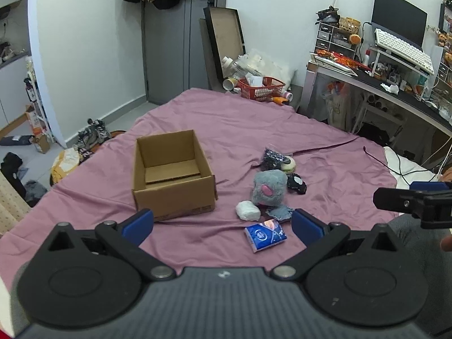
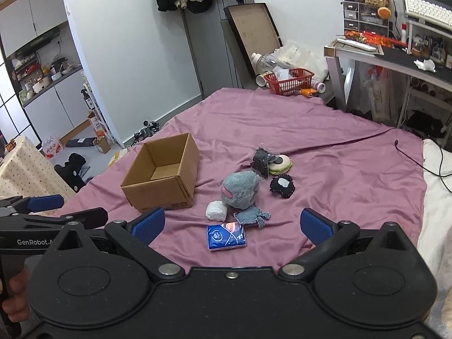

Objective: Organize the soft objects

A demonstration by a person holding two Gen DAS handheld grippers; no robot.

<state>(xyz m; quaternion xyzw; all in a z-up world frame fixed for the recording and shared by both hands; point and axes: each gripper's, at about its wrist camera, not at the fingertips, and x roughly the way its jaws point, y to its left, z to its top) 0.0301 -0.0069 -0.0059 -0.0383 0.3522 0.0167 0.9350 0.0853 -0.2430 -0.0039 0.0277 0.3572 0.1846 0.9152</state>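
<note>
Left claw point(image 1: 222, 224): jaws spread wide, nothing between the blue pads. Right claw point(image 2: 232, 226): likewise spread wide, empty. Both hover over the near edge of the bed, covered in a mauve sheet point(image 1: 282, 130).

Soft objects lie clustered on the sheet, right of an open cardboard box point(image 1: 172, 175). Box holds only a loose cardboard insert on its floor. Cluster, near to far: blue tissue pack point(image 1: 265, 235); white rolled bundle point(image 1: 248, 210) just beside a frayed denim piece point(image 1: 279, 213); grey plush with a pink patch point(image 1: 268, 188), touching both; black pad with a white patch point(image 1: 296, 183); dark speckled pouch point(image 1: 271, 158) against a pale round item with a dark centre point(image 1: 289, 165).

View differences: the left wrist view shows a monitor point(image 1: 398, 17) above a white keyboard point(image 1: 404, 49) on the bench; the right wrist view cuts the monitor off. The right wrist view shows a kitchen counter point(image 2: 50, 82) at far left and the other claw's arm carrying "GenRobot.A…" lettering point(image 2: 36, 242); a hand point(image 2: 17, 291) grips below it. The left wrist view catches the right claw's tip at its right edge.

Tissue pack print is too small to read. A red basket point(image 2: 289, 82) sits on the floor beyond the bed.
</note>
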